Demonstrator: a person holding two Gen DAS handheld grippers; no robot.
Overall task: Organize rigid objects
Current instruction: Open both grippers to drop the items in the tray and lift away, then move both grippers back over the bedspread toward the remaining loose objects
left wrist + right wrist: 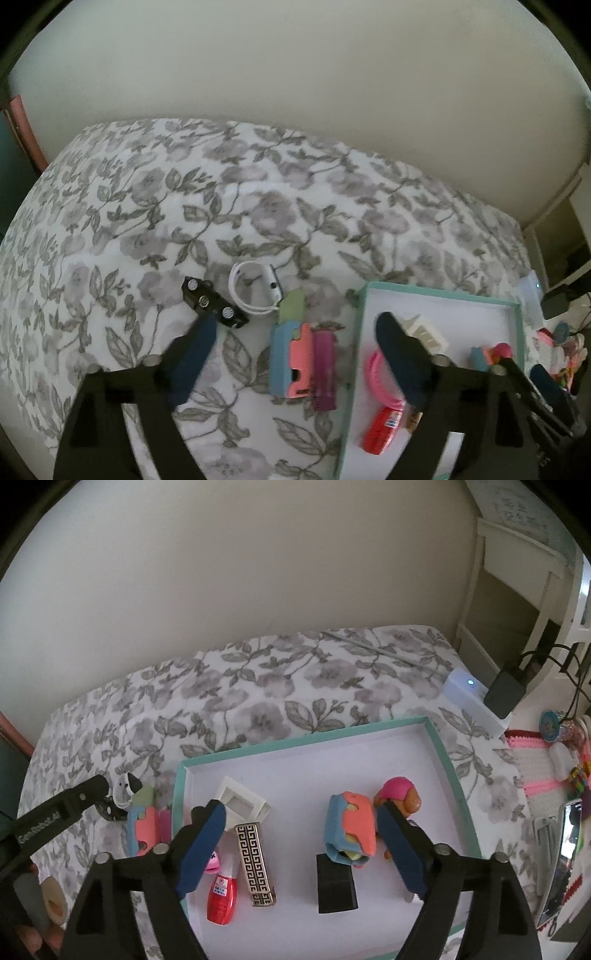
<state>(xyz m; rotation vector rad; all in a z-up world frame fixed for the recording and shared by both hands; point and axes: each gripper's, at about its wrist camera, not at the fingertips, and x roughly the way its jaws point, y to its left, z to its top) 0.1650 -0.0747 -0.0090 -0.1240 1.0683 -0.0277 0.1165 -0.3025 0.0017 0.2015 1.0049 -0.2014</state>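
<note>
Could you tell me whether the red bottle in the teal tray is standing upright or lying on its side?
Lying on its side. The red bottle rests flat on the floor of the teal tray, its white cap pointing toward the far rim.

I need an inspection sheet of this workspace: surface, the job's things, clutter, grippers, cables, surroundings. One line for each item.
Surface: floral bedsheet, lightly wrinkled.
Job's things: teal-rimmed tray holds a red bottle, a patterned gold case, a black block, a white frame, a blue-and-coral toy and a pink-capped figure. Left of the tray on the sheet: a black part, a white band, a second pastel toy.
Clutter: colourful small items right of the tray.
Grippers: left gripper open, nothing held; right gripper open, nothing held.
Cables: black cable to a dark adapter.
Surroundings: plain wall; white shelf.
</note>
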